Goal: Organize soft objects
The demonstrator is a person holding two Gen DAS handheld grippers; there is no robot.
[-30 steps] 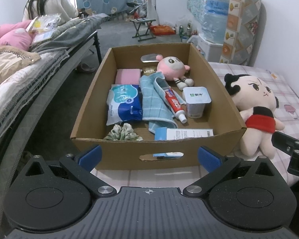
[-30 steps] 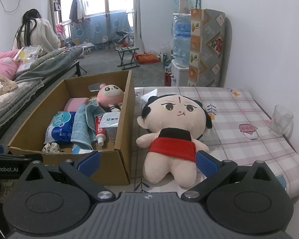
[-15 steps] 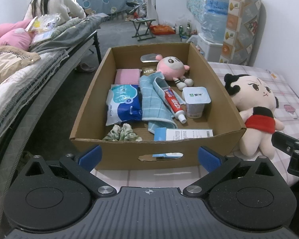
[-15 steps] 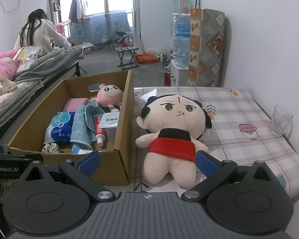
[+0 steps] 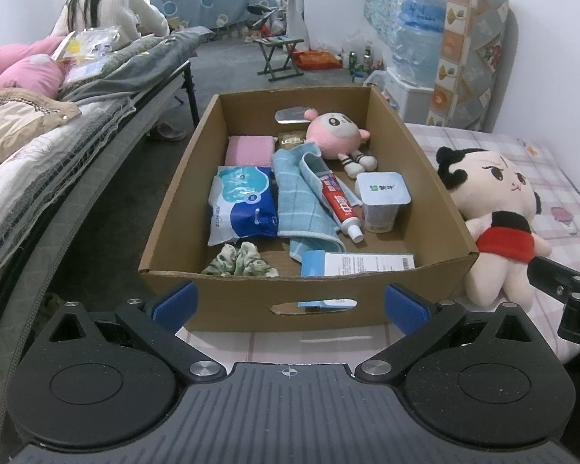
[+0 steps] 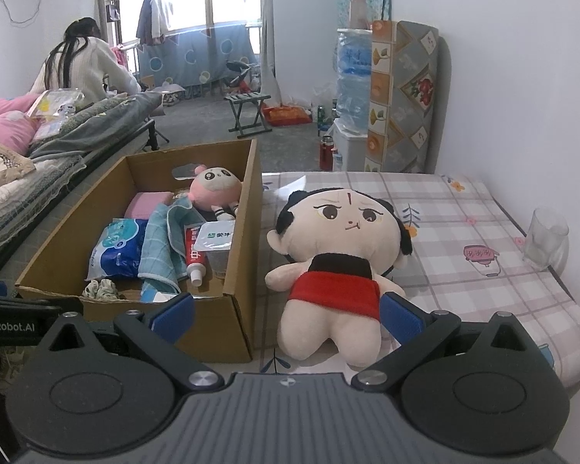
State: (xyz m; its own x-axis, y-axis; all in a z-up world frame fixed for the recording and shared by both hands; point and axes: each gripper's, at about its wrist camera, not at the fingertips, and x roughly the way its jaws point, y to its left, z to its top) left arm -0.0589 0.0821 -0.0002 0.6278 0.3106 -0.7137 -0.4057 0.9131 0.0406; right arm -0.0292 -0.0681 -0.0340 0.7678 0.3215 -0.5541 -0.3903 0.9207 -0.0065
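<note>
A cardboard box [image 5: 251,301] stands on the checked table and holds a pink plush doll [image 5: 334,137], a blue towel [image 5: 297,205], a pink sponge [image 5: 249,150], a tissue pack [image 5: 241,205], a green scrunchie [image 5: 239,261], toothpaste [image 5: 340,205] and a yogurt cup [image 5: 382,201]. A big plush doll with black hair and red shorts [image 6: 340,255] lies on the table right of the box [image 6: 236,324]. My left gripper [image 5: 290,305] is open and empty before the box's near wall. My right gripper [image 6: 286,315] is open and empty, just short of the big doll's legs.
A clear plastic cup [image 6: 545,239] stands at the table's right edge near the wall. A bed with bedding [image 5: 38,162] runs along the left. A person [image 6: 81,65] sits in the background. A folding stool [image 6: 249,114] and water jugs [image 6: 353,77] stand beyond the table.
Both grippers stay almost still and open. The person in the background has shifted slightly.
</note>
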